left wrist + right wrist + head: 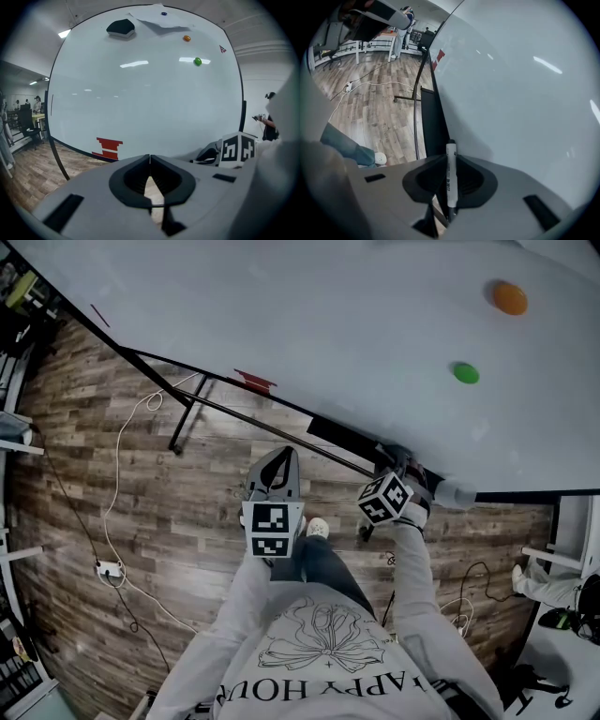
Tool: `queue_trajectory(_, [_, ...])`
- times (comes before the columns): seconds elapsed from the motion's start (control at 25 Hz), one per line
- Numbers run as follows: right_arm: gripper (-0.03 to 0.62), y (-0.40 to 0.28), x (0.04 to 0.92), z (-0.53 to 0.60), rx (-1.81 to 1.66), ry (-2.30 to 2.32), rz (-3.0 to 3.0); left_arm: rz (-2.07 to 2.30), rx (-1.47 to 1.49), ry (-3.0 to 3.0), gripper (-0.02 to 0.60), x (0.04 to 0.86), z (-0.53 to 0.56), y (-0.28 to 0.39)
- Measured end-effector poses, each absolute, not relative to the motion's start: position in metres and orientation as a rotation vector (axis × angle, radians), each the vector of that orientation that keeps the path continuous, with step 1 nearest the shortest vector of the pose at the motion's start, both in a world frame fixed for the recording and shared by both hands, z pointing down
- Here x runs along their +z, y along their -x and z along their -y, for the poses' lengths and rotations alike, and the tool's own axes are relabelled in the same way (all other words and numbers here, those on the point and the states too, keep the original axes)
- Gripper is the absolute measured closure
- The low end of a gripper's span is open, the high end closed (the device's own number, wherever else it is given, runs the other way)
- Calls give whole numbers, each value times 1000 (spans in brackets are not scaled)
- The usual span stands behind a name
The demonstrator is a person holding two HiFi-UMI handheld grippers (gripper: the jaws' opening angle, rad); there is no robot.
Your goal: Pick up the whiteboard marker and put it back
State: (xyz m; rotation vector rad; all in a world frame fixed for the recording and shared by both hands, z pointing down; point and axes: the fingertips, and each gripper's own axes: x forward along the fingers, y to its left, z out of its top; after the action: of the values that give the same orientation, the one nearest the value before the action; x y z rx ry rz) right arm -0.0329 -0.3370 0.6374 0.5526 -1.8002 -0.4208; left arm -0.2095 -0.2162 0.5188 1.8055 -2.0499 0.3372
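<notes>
A white whiteboard marker [451,173] with a black cap stands between the jaws of my right gripper [450,157], which is shut on it. Its capped tip pokes out past the jaws, beside the black tray [433,126] along the bottom edge of the whiteboard [511,93]. In the head view the right gripper [405,465] sits at that tray [347,439], and the marker is hidden behind it. My left gripper [150,158] is shut with nothing in it, held off the board over the floor [279,457].
The whiteboard [328,334] carries an orange magnet [510,298], a green magnet [466,373], a red drawing [108,147] and a black eraser [121,28]. Its stand's leg [187,418] and a white cable [117,484] with a power strip [111,568] lie on the wooden floor.
</notes>
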Motion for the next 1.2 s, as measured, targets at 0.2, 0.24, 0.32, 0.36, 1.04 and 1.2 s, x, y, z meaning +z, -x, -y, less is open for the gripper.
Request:
queue_trajectory(0.2, [530, 30, 619, 337, -383, -625, 1858, 2056, 326, -1840, 574, 508, 223, 204])
queue_trajectory(0.24, [530, 30, 615, 337, -384, -640, 1864, 2056, 323, -1849, 574, 506, 224, 203])
queue_trajectory(0.32, [530, 28, 604, 336, -384, -680, 1881, 2055, 319, -1870, 574, 500, 227, 200])
queue_trajectory(0.36, [530, 27, 598, 336, -375, -704, 1896, 2054, 317, -1880, 574, 498, 228, 198])
queue_trajectory(1.04, [530, -7, 474, 340, 48, -1274, 2324, 2066, 195, -2100, 574, 422, 269, 162])
queue_trajectory(1.2, [530, -24, 455, 339, 118, -1369, 2391, 2042, 163, -2161, 574, 408, 278, 146])
